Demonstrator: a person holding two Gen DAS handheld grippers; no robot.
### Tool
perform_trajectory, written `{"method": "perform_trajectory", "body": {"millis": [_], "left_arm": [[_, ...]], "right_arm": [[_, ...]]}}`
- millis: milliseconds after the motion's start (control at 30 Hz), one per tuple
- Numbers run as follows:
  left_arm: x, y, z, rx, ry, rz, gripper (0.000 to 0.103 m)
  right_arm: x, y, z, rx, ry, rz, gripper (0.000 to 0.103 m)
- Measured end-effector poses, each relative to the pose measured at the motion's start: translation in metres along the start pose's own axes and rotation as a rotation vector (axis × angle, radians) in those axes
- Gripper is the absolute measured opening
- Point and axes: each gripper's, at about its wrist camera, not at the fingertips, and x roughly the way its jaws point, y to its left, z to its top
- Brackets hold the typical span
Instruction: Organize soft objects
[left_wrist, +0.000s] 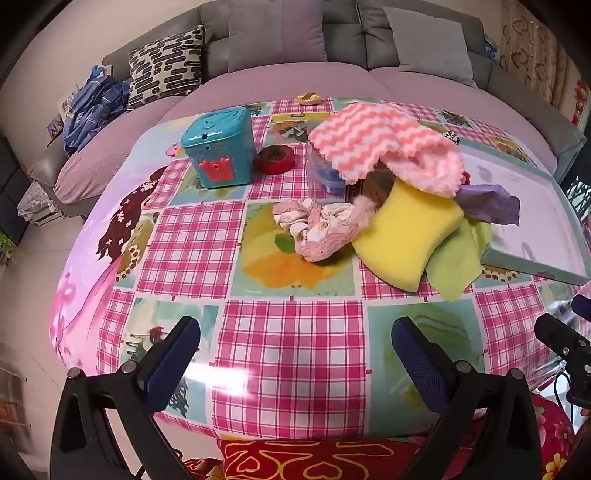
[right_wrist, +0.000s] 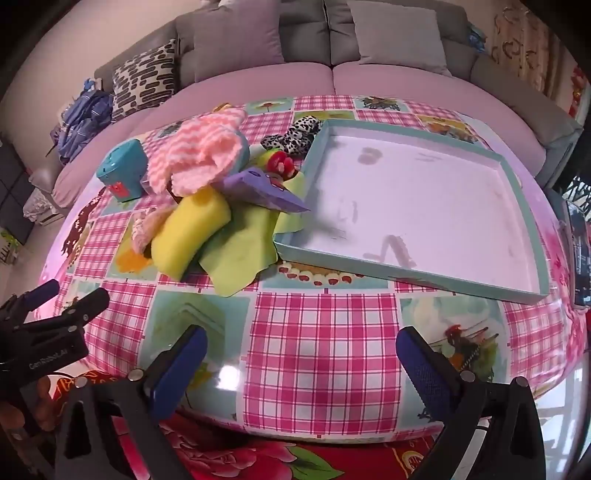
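- Pink-checked oilcloth covers the bench (right_wrist: 325, 332), which carries everything; its near half is bare under both tools.
- Teal-rimmed tray (right_wrist: 524, 184) lies on the right side of the bench with nothing inside it, so by my reading the sorting has not begun and this is the approach before a first pick.
- Soft pile sits just left of the tray: a pink zigzag knitted cloth (left_wrist: 384, 147) drapes over a clear container, a yellow sponge (left_wrist: 406, 236) leans below it, and a green cloth (right_wrist: 240, 251) spreads under the sponge with one edge touching the tray's near-left corner.
- Purple cloth (right_wrist: 269, 188) pokes out beside the sponge toward the tray; a spotted black-and-white piece (right_wrist: 295, 136) lies behind, against the tray's far-left rim.
- Crumpled pink-and-cream scrunchie (left_wrist: 321, 232) rests left of the sponge, touching it.
- Left tongs (left_wrist: 295, 354) hang spread wide and hold nothing, short of the pile.
- Right tongs (right_wrist: 303, 365) are likewise spread and unloaded, near the tray's front edge.
- Next move, I judge, calls for reaching forward to an outlying piece (the scrunchie or green cloth seem easiest) and pinching it clear without dragging its neighbours.
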Motion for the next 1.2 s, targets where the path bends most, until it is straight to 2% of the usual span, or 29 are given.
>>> {"method": "perform_trajectory", "body": {"millis": [1200], "left_arm": [[0.0035,-0.0017,-0.0005,-0.023,0.018,0.009,0.103]], "right_arm": [[0.0075,0.003,-0.0022,-0.015,0.043,-0.056,0.103]]}}
